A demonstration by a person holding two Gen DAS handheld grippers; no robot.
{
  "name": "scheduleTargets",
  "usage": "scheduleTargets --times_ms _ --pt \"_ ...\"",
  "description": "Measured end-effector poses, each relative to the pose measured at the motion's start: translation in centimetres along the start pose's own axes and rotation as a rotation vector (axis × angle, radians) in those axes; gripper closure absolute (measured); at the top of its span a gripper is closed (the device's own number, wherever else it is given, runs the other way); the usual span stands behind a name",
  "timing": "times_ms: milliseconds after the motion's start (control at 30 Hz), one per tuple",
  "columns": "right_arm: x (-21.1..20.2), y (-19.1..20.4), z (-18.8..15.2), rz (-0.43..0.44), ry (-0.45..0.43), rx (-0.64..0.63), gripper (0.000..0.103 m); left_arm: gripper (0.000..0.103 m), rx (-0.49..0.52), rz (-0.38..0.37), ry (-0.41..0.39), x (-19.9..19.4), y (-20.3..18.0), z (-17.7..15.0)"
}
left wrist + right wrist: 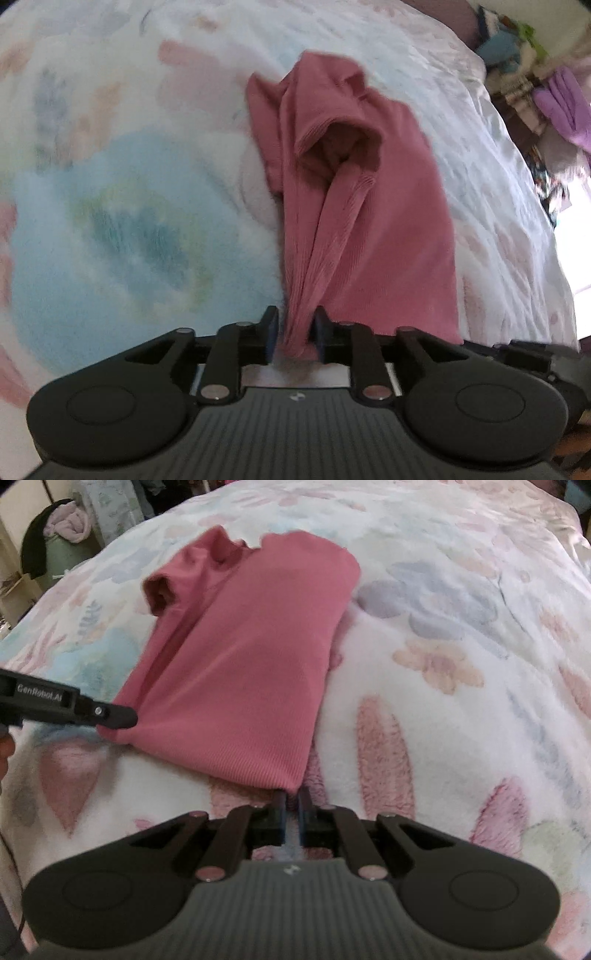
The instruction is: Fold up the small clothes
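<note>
A small pink ribbed shirt (243,657) lies on a fluffy floral blanket (443,635), folded lengthwise with one short sleeve (160,590) sticking out at the far left. My left gripper (295,332) is shut on a bunched near corner of the shirt (351,206); it also shows in the right wrist view (110,716) at the shirt's near left corner. My right gripper (293,805) is shut on the shirt's near right hem corner.
The blanket (110,206) covers a bed. Piles of clothes lie off the bed at the far right of the left wrist view (561,99), and a dark and pink heap sits at the far left of the right wrist view (62,524).
</note>
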State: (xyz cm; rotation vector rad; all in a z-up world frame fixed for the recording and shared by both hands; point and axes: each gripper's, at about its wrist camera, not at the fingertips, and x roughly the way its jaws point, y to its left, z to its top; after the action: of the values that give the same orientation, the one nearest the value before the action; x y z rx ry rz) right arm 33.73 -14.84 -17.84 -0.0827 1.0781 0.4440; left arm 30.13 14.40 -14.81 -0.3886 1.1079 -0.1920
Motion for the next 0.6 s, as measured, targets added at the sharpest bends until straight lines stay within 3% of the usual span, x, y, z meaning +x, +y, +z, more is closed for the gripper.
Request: scheduleTargets --times_ms 133,333,533,600 --pt "-2.2 -0.3 0.5 0.009 -0.044 0.001 0.085 0.047 0.088 0.028 -0.095 -3.3 -1.3 1.9" --pt "-3.4 -2.5 3.5 0.033 -0.129 0.087 0.084 0.044 0.112 0.107 -0.194 -3.0 -3.7 8.0" --pt "-1.8 -4.0 7.4 0.034 -0.184 0.141 0.084 0.041 0.058 0.123 -0.207 1.5 -4.1 12.6" --pt "-1.1 -4.2 8.2 0.041 -0.188 0.145 0.084 0.042 0.08 0.108 -0.168 3.3 -4.0 13.5"
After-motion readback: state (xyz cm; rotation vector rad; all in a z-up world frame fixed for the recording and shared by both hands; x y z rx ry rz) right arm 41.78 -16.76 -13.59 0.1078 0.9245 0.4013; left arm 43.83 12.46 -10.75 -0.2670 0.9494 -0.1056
